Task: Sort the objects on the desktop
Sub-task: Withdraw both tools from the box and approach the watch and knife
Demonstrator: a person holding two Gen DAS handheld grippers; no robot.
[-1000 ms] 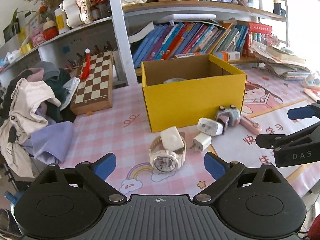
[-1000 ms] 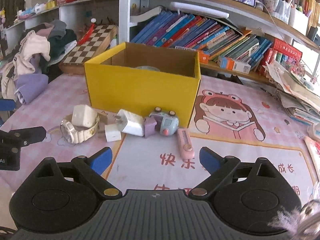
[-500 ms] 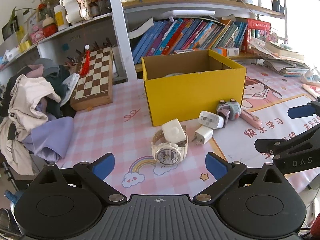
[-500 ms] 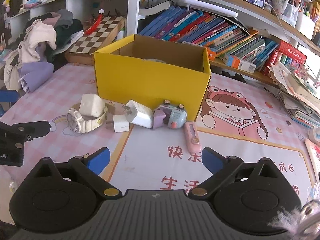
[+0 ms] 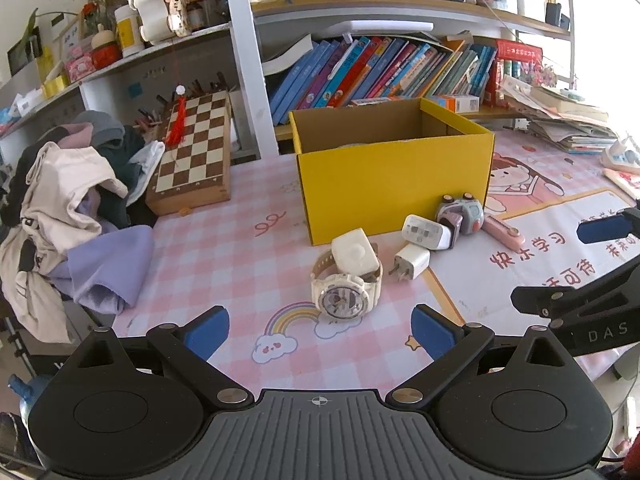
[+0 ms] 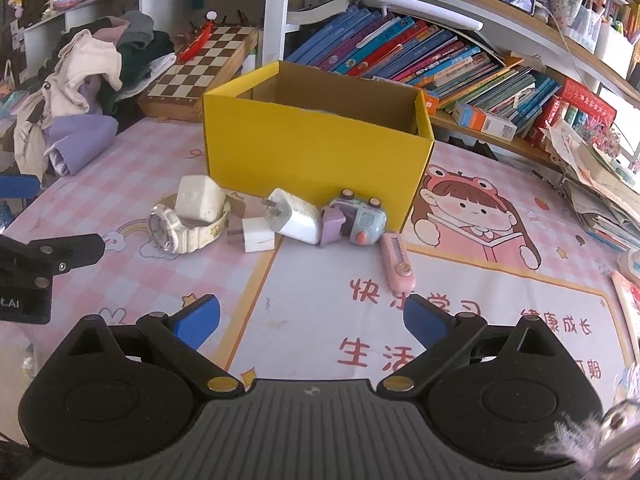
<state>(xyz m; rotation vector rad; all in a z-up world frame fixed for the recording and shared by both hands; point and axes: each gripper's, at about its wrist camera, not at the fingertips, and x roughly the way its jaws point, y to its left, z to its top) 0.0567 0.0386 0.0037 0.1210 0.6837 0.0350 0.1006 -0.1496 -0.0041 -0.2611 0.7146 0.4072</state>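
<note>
An open yellow cardboard box (image 5: 394, 178) (image 6: 316, 148) stands mid-table. In front of it lie a white watch (image 5: 344, 294) (image 6: 180, 230) with a white square block (image 5: 355, 251) (image 6: 199, 200) resting on its strap, a small white plug (image 5: 411, 262) (image 6: 254, 234), a larger white charger (image 5: 426, 232) (image 6: 294, 220), a small toy camera (image 5: 462, 210) (image 6: 358, 222) and a pink utility knife (image 5: 504, 234) (image 6: 396, 266). My left gripper (image 5: 320, 330) hangs open just short of the watch. My right gripper (image 6: 312, 322) is open, back from the pink knife.
A chessboard (image 5: 196, 156) (image 6: 200, 64) leans at the back left beside a heap of clothes (image 5: 68, 208) (image 6: 84, 80). Books (image 5: 384, 70) fill the shelf behind the box. Stacked papers (image 6: 604, 196) lie at the right. A printed mat (image 6: 460, 312) covers the near right table.
Both grippers have drawn back and risen a little, so the box and the objects look slightly farther off. Nothing on the table has moved.
</note>
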